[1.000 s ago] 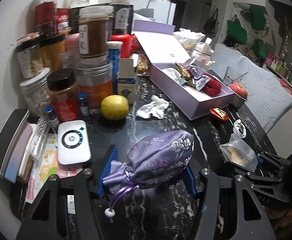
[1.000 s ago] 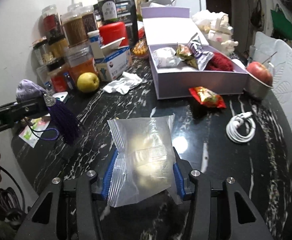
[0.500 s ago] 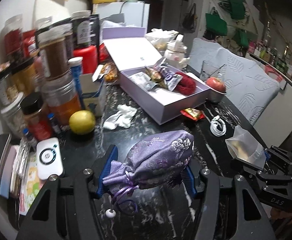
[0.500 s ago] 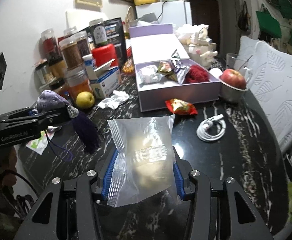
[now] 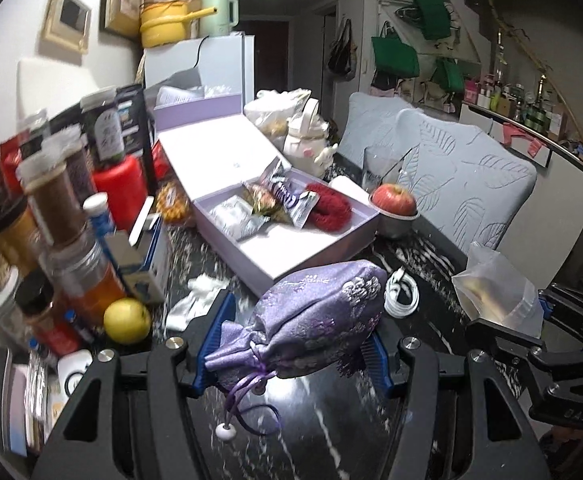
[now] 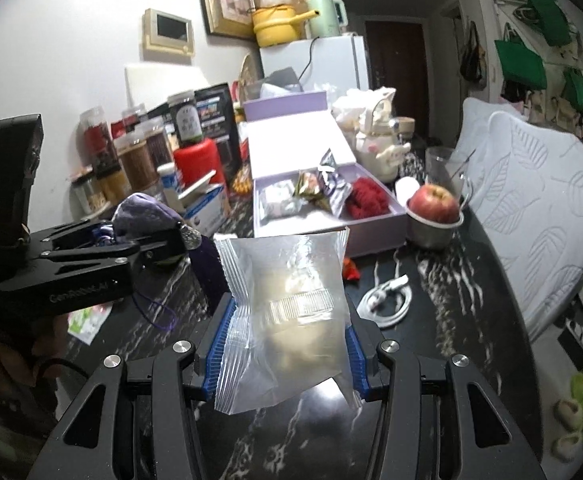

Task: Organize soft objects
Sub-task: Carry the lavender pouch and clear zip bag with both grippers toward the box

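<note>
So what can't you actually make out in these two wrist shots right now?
- Left wrist view: jar labels are motion-blurred, unreadable.
- Right wrist view: the clear bag in the right claw is glared and cloudy; its pale contents are unidentifiable.
- Right wrist view: that bag hides most of the red packet.
- Right wrist view: the left claw covers most of the purple pouch.

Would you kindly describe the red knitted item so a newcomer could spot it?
Find the open lilac box on the dark marbled table. The red knitted item lies in its end nearest the apple, the only fuzzy thing among shiny snack packets.
</note>
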Available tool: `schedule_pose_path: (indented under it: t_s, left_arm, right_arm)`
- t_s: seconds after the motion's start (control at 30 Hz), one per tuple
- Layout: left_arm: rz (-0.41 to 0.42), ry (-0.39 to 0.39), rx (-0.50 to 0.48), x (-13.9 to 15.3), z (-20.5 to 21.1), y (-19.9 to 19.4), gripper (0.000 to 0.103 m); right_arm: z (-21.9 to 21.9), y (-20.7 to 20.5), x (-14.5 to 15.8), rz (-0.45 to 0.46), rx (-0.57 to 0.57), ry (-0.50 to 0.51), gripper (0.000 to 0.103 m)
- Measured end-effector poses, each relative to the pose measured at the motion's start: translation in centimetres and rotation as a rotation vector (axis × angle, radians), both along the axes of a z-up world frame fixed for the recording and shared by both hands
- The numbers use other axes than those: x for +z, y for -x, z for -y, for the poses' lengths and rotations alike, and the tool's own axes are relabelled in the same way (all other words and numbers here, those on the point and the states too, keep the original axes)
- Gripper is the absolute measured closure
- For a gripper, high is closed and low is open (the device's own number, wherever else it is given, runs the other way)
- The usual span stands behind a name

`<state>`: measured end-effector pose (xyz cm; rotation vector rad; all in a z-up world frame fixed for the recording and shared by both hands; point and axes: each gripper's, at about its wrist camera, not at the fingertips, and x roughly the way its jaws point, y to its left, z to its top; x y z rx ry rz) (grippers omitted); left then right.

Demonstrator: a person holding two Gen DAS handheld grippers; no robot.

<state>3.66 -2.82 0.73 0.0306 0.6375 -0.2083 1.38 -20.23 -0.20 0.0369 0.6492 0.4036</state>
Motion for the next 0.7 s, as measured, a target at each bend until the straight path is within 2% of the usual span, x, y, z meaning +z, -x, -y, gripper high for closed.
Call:
schedule_pose_path:
  t_s: [0.4,0.7]
  left_arm:
    - [0.088,-0.031,-0.024,3.2,1.8,-3.4,0.044]
    - [0.167,-0.021,-0.032,5.9,2.1,-6.2,0.044]
  right_arm:
    - [1.3,-2.7,3.7,0.091,0.01,-0.017,0.054]
    - [1.5,-5.7,6.1,0.144,0.026,-0.022,0.054]
